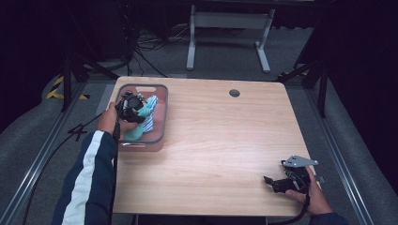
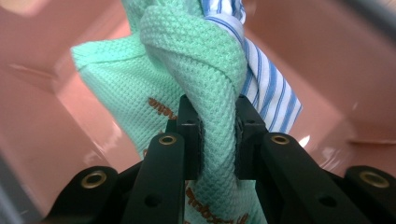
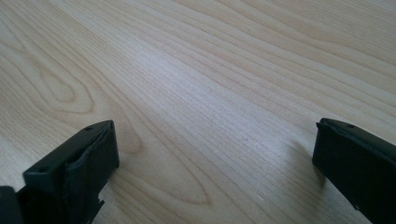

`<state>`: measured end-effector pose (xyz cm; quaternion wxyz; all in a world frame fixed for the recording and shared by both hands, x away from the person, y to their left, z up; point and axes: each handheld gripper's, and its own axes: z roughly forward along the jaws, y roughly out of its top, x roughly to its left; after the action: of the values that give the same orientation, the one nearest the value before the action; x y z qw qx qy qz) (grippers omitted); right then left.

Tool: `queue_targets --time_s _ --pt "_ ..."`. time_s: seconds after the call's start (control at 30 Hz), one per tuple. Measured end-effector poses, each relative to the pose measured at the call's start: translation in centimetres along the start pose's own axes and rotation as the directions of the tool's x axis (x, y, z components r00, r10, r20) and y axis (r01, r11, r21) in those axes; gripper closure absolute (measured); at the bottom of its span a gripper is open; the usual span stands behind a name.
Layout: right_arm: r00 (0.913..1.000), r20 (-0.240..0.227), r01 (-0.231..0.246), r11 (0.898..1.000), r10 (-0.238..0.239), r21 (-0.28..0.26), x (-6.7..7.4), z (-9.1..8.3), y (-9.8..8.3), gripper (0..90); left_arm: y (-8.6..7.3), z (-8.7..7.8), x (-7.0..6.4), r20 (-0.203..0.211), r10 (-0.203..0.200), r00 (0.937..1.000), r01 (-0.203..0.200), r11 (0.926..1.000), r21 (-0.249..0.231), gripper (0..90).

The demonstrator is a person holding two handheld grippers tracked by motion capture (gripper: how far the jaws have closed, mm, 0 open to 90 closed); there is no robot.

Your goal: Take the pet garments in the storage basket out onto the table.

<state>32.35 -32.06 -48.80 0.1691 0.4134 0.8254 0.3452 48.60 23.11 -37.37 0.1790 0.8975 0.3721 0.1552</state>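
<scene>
My left tongs (image 2: 218, 140) pinch a twisted fold of the green cloth (image 2: 196, 70) inside the pink bin (image 1: 161, 112), beside a striped cloth (image 2: 266, 88). It looks soft, light, grippy; a bunched ridge holds best. My right tongs (image 3: 215, 158) gape wide above the table (image 1: 225, 136).

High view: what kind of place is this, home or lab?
Most likely a lab or recording rig, not a home. A bare wooden table stands alone between dark curtains, metal rails run along the grey floor beside it, and loose cables lie behind it.
</scene>
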Motion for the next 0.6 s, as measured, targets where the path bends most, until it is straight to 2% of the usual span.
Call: queue_targets --time_s 0.03,0.07,0.1,0.17,0.23,0.27,0.4,0.43,0.5,0.57,0.6 --pt "1.0000 0.000 0.000 1.000 0.000 -0.001 0.0 0.0 0.0 0.5 -0.1 -0.5 -0.1 -0.006 -0.004 1.0000 0.004 0.9998 -0.020 77.0" --pt "1.0000 0.000 0.000 1.000 0.000 0.000 0.0 0.0 0.0 0.5 -0.3 -1.0 -0.1 0.006 0.000 1.0000 0.000 0.9994 -0.034 77.0" --pt "1.0000 0.000 0.000 1.000 0.000 0.000 0.0 0.0 0.0 0.6 -0.4 -1.4 -0.2 -0.008 0.004 1.0000 -0.004 0.9988 -0.049 77.0" --pt "1.0000 0.000 0.000 1.000 0.000 0.000 0.0 0.0 0.0 0.5 -0.6 -2.0 -0.2 -0.001 0.002 1.0000 -0.002 0.9980 -0.063 77.0" --pt "1.0000 0.001 -0.001 1.000 0.001 -0.001 0.0 0.0 0.0 0.5 -0.9 -2.8 -0.4 -0.004 -0.010 0.9999 0.009 0.9938 -0.111 77.0" --pt "1.0000 0.001 -0.001 1.000 0.001 -0.001 0.0 0.0 0.0 0.6 -0.9 -2.8 -0.4 -0.004 -0.010 0.9999 0.009 0.9938 -0.111 77.0" --pt "1.0000 0.001 -0.001 1.000 0.001 -0.001 0.0 0.0 0.0 0.5 -1.4 -4.2 -1.0 -0.014 -0.010 0.9999 0.008 0.9837 -0.180 77.0" --pt "1.0000 0.001 -0.002 1.000 0.002 0.000 0.0 0.0 0.0 0.5 -1.4 -4.2 -1.0 -0.014 -0.010 0.9999 0.008 0.9837 -0.180 77.0" --pt "1.0000 0.001 -0.002 1.000 0.002 -0.001 0.0 0.0 0.0 0.5 -1.6 -5.1 -1.4 -0.012 -0.014 0.9998 0.011 0.9725 -0.232 77.0" --pt "1.0000 0.001 -0.001 1.000 0.001 -0.001 0.0 0.0 0.0 0.5 -1.7 -5.4 -1.6 -0.003 -0.010 1.0000 0.008 0.9710 -0.239 77.0" --pt "1.0000 0.001 -0.001 1.000 0.001 0.000 0.0 0.0 0.0 0.6 -1.8 -5.7 -1.8 -0.001 -0.009 1.0000 0.008 0.9659 -0.259 77.0"
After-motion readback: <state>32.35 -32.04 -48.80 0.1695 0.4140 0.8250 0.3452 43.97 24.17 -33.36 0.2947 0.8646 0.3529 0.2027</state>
